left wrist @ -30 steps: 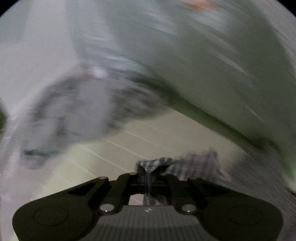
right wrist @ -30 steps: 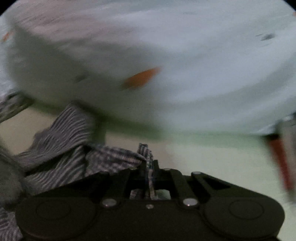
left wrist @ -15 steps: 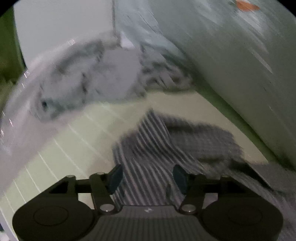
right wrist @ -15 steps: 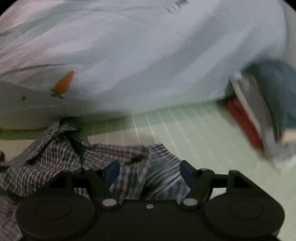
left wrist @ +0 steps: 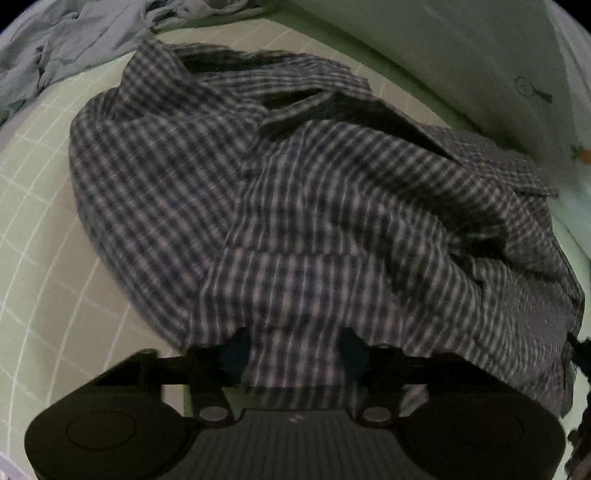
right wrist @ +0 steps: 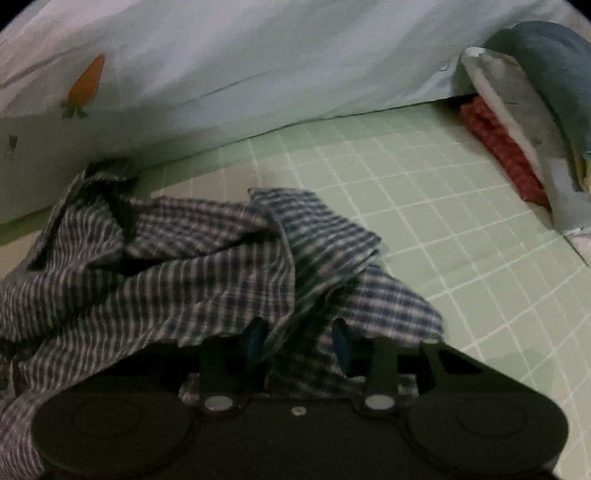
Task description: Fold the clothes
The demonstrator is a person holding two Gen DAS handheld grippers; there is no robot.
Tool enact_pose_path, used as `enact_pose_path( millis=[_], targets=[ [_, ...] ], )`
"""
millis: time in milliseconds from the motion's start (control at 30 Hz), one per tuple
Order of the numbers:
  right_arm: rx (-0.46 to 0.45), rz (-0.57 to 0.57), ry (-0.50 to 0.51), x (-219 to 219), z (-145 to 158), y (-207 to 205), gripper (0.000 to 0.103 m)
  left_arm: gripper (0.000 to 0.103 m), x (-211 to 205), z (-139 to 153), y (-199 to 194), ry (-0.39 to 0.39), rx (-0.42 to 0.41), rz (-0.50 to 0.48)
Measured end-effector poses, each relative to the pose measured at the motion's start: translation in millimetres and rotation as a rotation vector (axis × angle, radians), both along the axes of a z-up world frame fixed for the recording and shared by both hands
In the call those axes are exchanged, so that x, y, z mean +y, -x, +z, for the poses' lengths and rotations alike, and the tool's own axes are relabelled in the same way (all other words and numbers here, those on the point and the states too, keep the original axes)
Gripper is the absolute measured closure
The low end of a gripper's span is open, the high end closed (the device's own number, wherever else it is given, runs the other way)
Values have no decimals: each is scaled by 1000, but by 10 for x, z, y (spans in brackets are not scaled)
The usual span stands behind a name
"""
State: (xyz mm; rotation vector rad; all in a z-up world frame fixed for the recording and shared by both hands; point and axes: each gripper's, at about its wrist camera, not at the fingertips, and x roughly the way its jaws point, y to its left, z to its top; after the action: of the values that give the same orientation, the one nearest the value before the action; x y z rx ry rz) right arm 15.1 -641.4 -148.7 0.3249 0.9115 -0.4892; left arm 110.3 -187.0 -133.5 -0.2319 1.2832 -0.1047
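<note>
A dark checked shirt (left wrist: 295, 206) lies crumpled in a loose heap on the pale green gridded mat (left wrist: 44, 229). My left gripper (left wrist: 295, 349) is open, its jaws spread over the shirt's near edge. The same shirt shows in the right wrist view (right wrist: 207, 258), bunched with folds and a raised flap. My right gripper (right wrist: 299, 341) is open over the shirt's near right edge, cloth lying between its blue-padded fingers (right wrist: 341, 339).
A pale blue sheet with a carrot print (right wrist: 86, 83) rises behind the mat. A crumpled grey-blue garment (left wrist: 70, 33) lies at the far left. A stack of folded clothes (right wrist: 524, 122), red, white and blue, sits at the far right.
Both grippers were shut on the checked shirt a second ago; both have opened and let it drop onto the mat. Both views have settled from fast motion.
</note>
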Motion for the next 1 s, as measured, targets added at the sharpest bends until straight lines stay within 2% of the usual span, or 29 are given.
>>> enact_pose_path(
  millis=[67, 167, 267, 433, 500, 567, 633, 700, 733, 833, 867, 933, 1000],
  targets=[
    [7, -3, -6, 20, -19, -8, 67, 63, -13, -18, -119, -26, -20, 5],
    [18, -13, -46, 68, -63, -30, 69, 63, -6, -44, -415, -41, -47, 9],
    [31, 4, -40, 254, -90, -65, 69, 64, -31, -47, -786, -52, -79, 0],
    [90, 129, 14, 627, -70, -237, 69, 63, -107, -13, -1333, -51, -141, -1],
    [107, 161, 62, 696, -13, -306, 67, 64, -108, -16, -1460, -41, -141, 8],
    [93, 143, 116, 688, 107, -367, 61, 63, -76, -15, -1535, -23, -139, 25],
    [42, 97, 156, 630, 268, -431, 49, 62, -47, -39, -1561, -8, -142, 33],
    [-32, 54, 182, 543, 446, -527, 29, 62, -26, -45, -1515, -4, -149, 35],
    [-71, 59, 180, 507, 520, -615, 26, 62, -13, -31, -1462, -9, -154, 36],
    [-131, 183, 104, 471, 577, -985, 17, 58, 3, 41, -1324, -8, -174, 46],
    [-121, 258, 57, 481, 544, -1159, 14, 52, 19, 66, -1293, -12, -180, 54],
    [-87, 396, -20, 558, 423, -1480, 14, 51, 59, 115, -1236, -9, -191, 60],
    [-55, 482, -59, 654, 289, -1724, 15, 50, 107, 172, -1181, -7, -201, 67]
  ],
)
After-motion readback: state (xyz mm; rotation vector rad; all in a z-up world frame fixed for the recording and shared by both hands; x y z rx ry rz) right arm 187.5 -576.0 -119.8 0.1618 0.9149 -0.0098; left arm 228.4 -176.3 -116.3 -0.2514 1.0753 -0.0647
